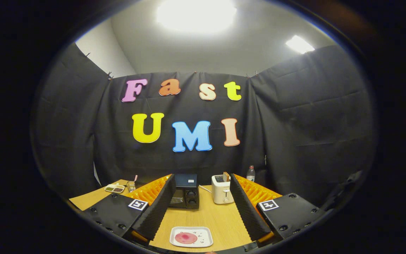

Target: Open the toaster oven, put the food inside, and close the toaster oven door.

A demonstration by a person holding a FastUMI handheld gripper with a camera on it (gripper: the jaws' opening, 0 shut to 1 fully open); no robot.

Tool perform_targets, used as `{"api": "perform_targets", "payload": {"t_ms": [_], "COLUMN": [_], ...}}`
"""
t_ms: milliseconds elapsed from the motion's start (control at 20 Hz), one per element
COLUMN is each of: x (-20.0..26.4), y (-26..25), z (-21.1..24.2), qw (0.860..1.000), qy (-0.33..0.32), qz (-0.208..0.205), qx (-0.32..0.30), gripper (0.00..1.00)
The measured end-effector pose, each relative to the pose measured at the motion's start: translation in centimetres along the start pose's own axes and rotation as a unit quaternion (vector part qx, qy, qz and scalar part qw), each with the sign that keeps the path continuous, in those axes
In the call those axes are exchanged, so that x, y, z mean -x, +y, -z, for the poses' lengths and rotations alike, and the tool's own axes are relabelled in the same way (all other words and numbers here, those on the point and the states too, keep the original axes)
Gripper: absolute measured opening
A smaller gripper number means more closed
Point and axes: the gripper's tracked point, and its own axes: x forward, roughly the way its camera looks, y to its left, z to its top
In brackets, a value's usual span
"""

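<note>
The wooden table (pixel 220 218) carries the black toaster oven (pixel 185 192), door closed, at twelve o'clock beyond the gripper (pixel 197 206), whose fingers are spread wide and hold nothing. A white toaster (pixel 222 189) stands at one o'clock. Between the fingers lies a white plate (pixel 203 233) bearing pink round food (pixel 185 238).

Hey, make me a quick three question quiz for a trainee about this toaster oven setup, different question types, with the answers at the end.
1. True or false: the toaster oven door is already open.
2. Multiple choice: where does the plate with the food lie? A) inside the oven; B) on the table between the fingers; C) on top of the toaster.
3. Fill in: the gripper is ____, holding nothing.

Key: 1 false, the door looks shut; 2 B; 3 open, its fingers spread wide apart either side of the plate.
</note>
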Motion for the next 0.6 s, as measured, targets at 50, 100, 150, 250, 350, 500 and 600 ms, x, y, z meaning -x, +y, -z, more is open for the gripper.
{"api": "perform_targets", "payload": {"t_ms": [50, 100, 150, 250, 350, 500, 600], "x": [0.1, 0.0, 0.0, -0.1, -0.3, -0.9, -1.8], "y": [0.1, 0.2, 0.4, 0.9, 1.4, 2.7, 3.7], "z": [0.0, 0.1, 0.2, 0.1, -0.1, -0.8, -1.3], "qw": [1.000, 1.000, 1.000, 1.000, 1.000, 1.000, 1.000], "qy": [0.000, 0.001, 0.002, 0.001, -0.001, -0.007, -0.013], "qz": [0.001, 0.001, 0.000, -0.001, -0.004, -0.011, -0.018], "qx": [-0.001, -0.001, -0.001, 0.000, 0.001, -0.001, 0.000], "gripper": [0.98, 0.98, 0.98, 0.98, 0.98, 0.98, 0.98]}}
